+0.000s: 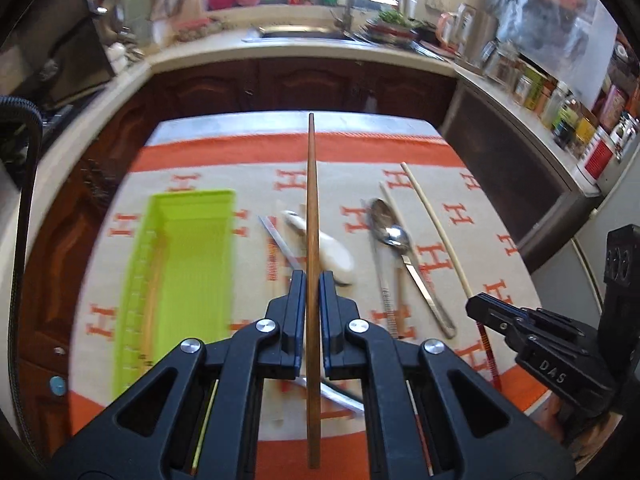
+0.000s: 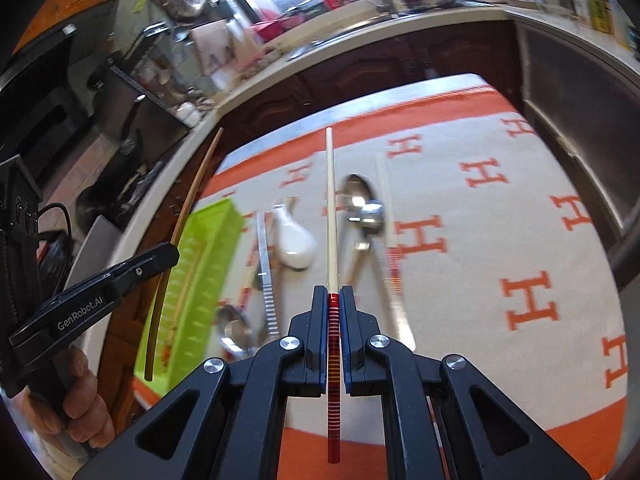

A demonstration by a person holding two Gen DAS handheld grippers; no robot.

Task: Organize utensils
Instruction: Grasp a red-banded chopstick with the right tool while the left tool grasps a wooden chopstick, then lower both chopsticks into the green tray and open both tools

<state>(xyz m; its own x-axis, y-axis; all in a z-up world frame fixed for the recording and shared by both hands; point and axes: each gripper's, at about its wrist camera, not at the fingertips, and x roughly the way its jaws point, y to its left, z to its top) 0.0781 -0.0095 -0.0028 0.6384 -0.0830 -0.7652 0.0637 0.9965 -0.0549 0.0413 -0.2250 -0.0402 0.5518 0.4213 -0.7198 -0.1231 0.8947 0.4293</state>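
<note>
Left tongs clenched on brown chopstick, right tongs clenched on white red-ended chopstick, green tray at 9 o'clock on counter.

White lettering "GenRobot.AI" runs along the black body of the left claw, readable in the right wrist view. In the left wrist view, the black housing of the right claw carries embossed letters that look like "DAS". The cloth covering the surface is printed all over with large orange capital "H" letters, on a pale ground inside an orange border. The jars and packets lined up on the far counter bear labels, but these are too blurred to read.
</note>
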